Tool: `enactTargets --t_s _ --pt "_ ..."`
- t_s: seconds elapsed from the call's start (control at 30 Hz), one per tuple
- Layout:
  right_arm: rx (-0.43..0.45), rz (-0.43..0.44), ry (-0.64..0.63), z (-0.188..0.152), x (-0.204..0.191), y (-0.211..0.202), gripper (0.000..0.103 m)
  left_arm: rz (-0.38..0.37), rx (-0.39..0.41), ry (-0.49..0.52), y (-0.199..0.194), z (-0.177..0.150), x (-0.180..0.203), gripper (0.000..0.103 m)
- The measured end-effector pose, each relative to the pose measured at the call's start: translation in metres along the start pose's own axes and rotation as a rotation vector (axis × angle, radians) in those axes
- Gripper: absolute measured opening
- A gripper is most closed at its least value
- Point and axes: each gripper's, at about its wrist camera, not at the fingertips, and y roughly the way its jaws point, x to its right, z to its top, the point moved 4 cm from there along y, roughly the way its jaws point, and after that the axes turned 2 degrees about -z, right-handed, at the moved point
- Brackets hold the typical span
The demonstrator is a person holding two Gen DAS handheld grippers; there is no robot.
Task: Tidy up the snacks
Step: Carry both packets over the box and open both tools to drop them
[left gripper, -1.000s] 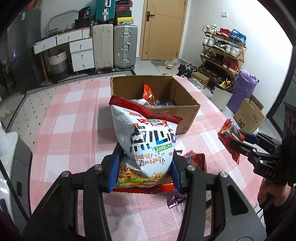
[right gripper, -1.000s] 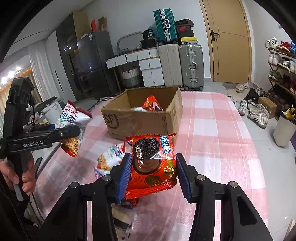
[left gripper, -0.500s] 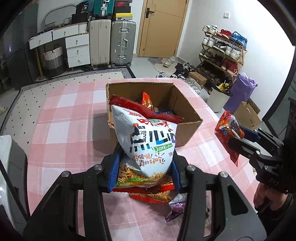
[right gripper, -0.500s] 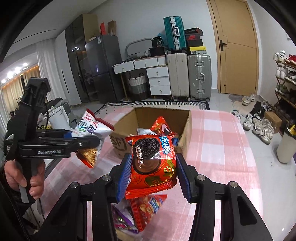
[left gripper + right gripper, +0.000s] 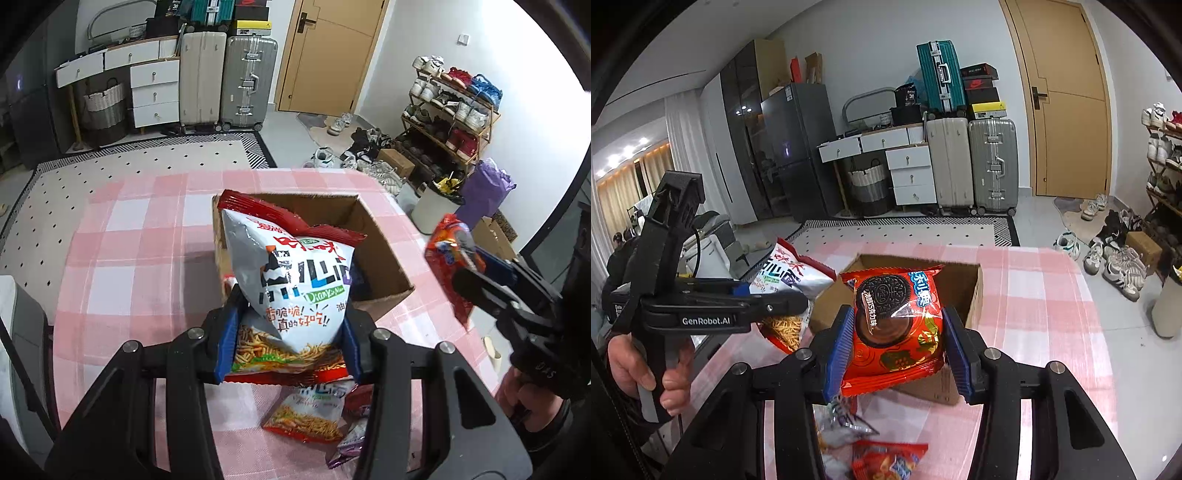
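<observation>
We hold two snacks above the cardboard box (image 5: 384, 258) on the worktop (image 5: 129, 258). Left claw (image 5: 288, 332) clamps the noodle-snack bag (image 5: 295, 280), upright, over the box's near-left corner; right claw (image 5: 897, 343) grips the Oreo packet (image 5: 897, 321), at the box's near edge.

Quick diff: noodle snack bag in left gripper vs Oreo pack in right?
The noodle bag is mostly white with a red top seal; the Oreo pack is red all over. The noodle bag is the bigger, rising well above its pads; the Oreo pack is squatter. The noodle bag shows fried strips at the bottom; the Oreo pack shows a dark cookie. Both are pinched upright, near the cardboard box.
</observation>
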Motion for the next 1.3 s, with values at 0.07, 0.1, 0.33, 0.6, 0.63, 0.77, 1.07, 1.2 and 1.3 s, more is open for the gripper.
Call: enactTargets --t_s 0.07,0.1,0.33,0.6,0.63,0.77,1.07,1.2,1.3 --pt "-0.001 -0.012 0.002 0.006 0.002 0.004 0.048 -0.003 0.001 0.004 0.001 0.008 0.001 0.043" --pt "-0.005 -0.013 0.010 0.009 0.004 0.007 0.048 -0.005 0.001 0.006 0.002 0.014 0.002 0.043" --pt "-0.009 -0.010 0.032 0.027 0.012 0.022 0.048 -0.013 0.002 -0.009 0.014 0.041 0.004 0.043" --pt "-0.014 -0.003 0.027 0.040 0.012 0.038 0.048 -0.030 -0.004 -0.057 0.039 0.052 -0.005 0.043" --pt "-0.019 -0.002 0.024 0.041 0.011 0.042 0.048 -0.032 -0.008 -0.061 0.043 0.052 -0.006 0.043" --pt "-0.034 0.000 0.018 0.041 0.011 0.055 0.048 -0.039 -0.027 -0.083 0.062 0.052 -0.014 0.043" --pt "-0.085 0.010 0.044 0.025 0.019 0.088 0.048 -0.052 -0.057 -0.116 0.095 0.044 -0.031 0.043" --pt "-0.093 0.009 0.047 0.024 0.021 0.098 0.048 -0.061 -0.071 -0.120 0.107 0.043 -0.033 0.043" --pt "-0.094 0.003 0.048 0.023 0.023 0.103 0.048 -0.079 -0.075 -0.125 0.114 0.043 -0.031 0.043"
